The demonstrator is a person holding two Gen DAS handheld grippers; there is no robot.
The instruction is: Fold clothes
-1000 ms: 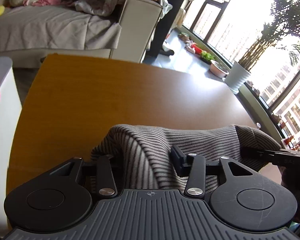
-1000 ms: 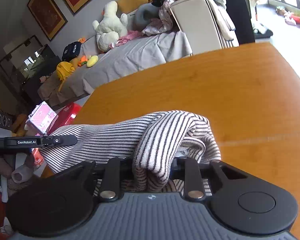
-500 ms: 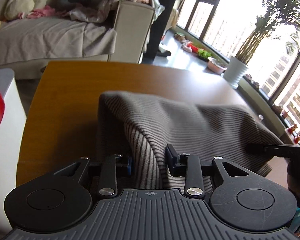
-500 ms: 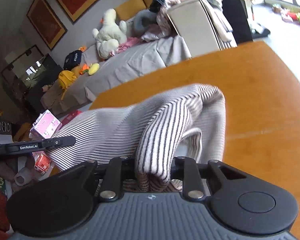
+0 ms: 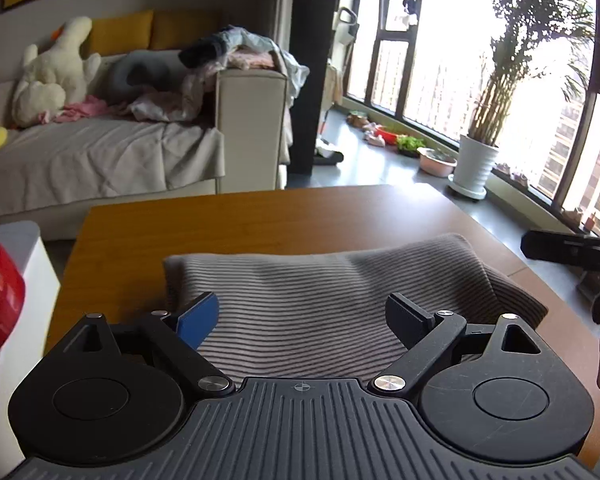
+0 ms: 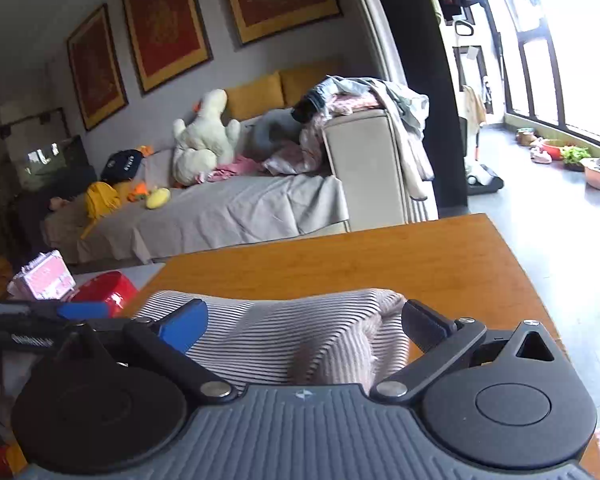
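Both grippers are wide open. The left gripper [image 5: 304,316] hovers over the striped garment [image 5: 340,300], its fingers [image 5: 198,318] spread far apart with nothing between them but cloth lying below. Same story on the right gripper [image 6: 308,326]: fingers [image 6: 184,326] splayed, the blue pad on one side, the black pad on the other, gripping nothing.

The garment [image 6: 292,340] lies folded on the wooden bench [image 5: 260,216], close to the near edge, a thick fold bunched up at its right end in the right wrist view. Out at the right edge of the left view the other gripper's dark finger [image 5: 564,246] pokes in, just beside the cloth's far corner.

Behind the bench sits a sofa [image 6: 228,208] with a white plush duck [image 6: 204,136] and a heap of clothes [image 6: 364,96] on its arm. A potted plant [image 5: 476,164] stands by the window.
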